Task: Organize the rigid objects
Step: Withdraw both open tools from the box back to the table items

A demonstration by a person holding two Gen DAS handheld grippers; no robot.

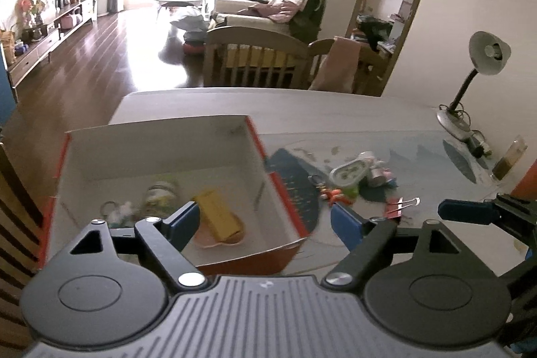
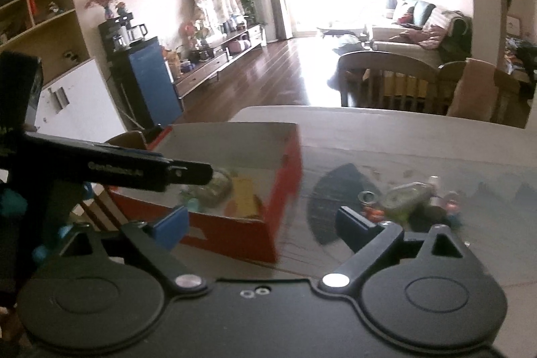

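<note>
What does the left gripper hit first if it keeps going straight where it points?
Probably the right wall of the red-edged cardboard box, which lies between the open left gripper fingers; depth is unclear, so it might pass above.

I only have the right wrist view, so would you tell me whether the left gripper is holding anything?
Observer: No. The left gripper is open, with nothing between its fingers, above the near corner of the box.
Operator: Thank you. Is anything loose on the table that I am missing?
Observer: Yes, a red binder clip lies on the table, nearer to us than the pile of small things.
Operator: And further to the right?
Observer: A desk lamp stands at the table's far right side.
</note>
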